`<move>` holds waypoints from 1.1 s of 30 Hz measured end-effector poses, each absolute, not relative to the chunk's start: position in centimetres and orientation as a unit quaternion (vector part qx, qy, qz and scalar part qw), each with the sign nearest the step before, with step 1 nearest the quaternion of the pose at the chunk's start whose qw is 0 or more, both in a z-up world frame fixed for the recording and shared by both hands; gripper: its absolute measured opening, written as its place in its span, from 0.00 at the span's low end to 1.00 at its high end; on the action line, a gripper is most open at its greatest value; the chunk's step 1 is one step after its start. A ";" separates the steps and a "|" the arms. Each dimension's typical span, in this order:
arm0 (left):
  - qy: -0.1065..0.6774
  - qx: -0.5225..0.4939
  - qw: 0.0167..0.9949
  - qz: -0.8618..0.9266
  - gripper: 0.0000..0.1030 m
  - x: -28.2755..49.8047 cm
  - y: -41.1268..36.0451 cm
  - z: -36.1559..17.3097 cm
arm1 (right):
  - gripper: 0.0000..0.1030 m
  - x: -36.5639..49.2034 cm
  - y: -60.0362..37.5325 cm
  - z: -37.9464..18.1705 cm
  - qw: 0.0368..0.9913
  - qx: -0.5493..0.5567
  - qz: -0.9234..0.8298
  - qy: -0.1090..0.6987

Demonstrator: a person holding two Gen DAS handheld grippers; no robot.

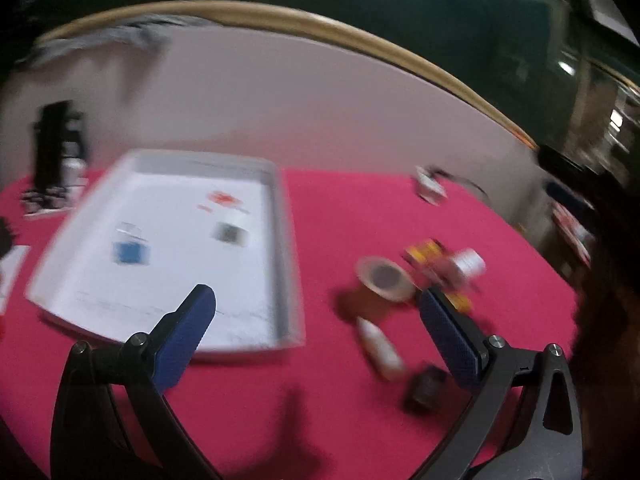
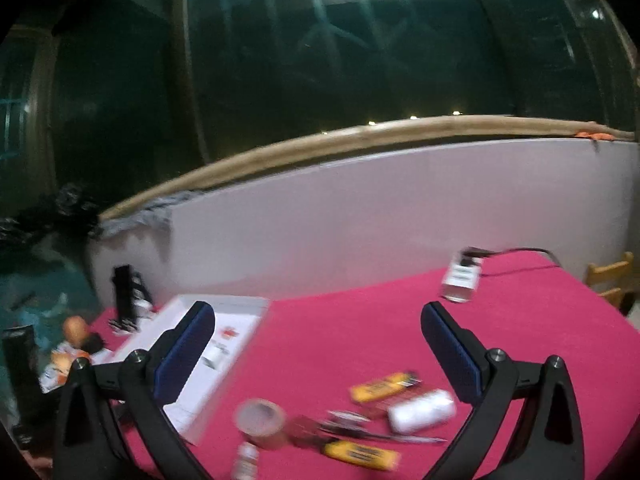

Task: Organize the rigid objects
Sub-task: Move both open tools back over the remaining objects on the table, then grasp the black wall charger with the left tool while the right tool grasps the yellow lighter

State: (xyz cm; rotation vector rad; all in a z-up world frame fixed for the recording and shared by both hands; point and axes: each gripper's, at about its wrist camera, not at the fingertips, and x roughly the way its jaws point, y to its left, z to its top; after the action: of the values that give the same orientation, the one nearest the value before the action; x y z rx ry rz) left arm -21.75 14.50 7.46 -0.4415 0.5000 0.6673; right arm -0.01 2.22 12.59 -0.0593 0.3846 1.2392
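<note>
Both views are motion-blurred. My left gripper (image 1: 316, 304) is open and holds nothing above the red cloth, between a white tray (image 1: 288, 248) on its left and a cluster on its right. That cluster holds a brown tape roll (image 1: 384, 278), a small white bottle (image 1: 382, 350), a dark small object (image 1: 426, 388), yellow packs (image 1: 426, 252) and a white cylinder (image 1: 468, 264). My right gripper (image 2: 318, 320) is also open and empty, hovering above the tape roll (image 2: 262, 422), yellow packs (image 2: 382, 388), white cylinder (image 2: 422, 408), white bottle (image 2: 248, 456) and the tray (image 2: 240, 312).
A white wall with a wooden ledge (image 2: 320, 148) backs the table. A black stand (image 1: 56, 152) sits at the far left, a white box with a cable (image 2: 462, 278) at the far right. A wooden chair (image 2: 610, 280) stands beyond the table's right edge.
</note>
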 end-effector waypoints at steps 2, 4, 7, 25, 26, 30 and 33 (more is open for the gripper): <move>0.267 -0.199 0.899 0.284 1.00 -20.0 12.9 6.4 | 1.00 1.4 1.4 11.5 0.807 -0.035 0.557 0.193; 0.293 -0.187 0.904 0.247 1.00 -18.4 11.1 5.3 | 1.00 3.1 0.7 10.4 0.814 -0.036 0.538 0.215; 0.327 -0.163 0.908 0.204 0.96 -16.4 9.2 4.2 | 1.00 4.8 -0.1 8.3 0.806 -0.051 0.534 0.251; 0.418 -0.133 0.882 0.171 0.65 -12.4 8.8 -0.1 | 0.74 2.3 5.1 0.6 0.643 -0.238 0.640 0.346; 0.417 -0.131 0.883 0.173 0.61 -12.6 8.8 0.0 | 0.74 2.1 5.5 0.5 0.640 -0.244 0.644 0.342; 0.414 -0.131 0.885 0.171 0.53 -13.2 9.1 0.0 | 0.74 1.5 7.4 0.0 0.636 -0.268 0.645 0.329; 0.412 -0.131 0.886 0.168 0.53 -13.4 8.9 0.1 | 0.74 1.2 8.6 -0.3 0.626 -0.282 0.651 0.324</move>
State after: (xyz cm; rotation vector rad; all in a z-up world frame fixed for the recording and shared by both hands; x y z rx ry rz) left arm -13.44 8.88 0.09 -0.2729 0.8570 0.3504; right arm 1.22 8.59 -0.29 -0.6458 0.7441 1.4940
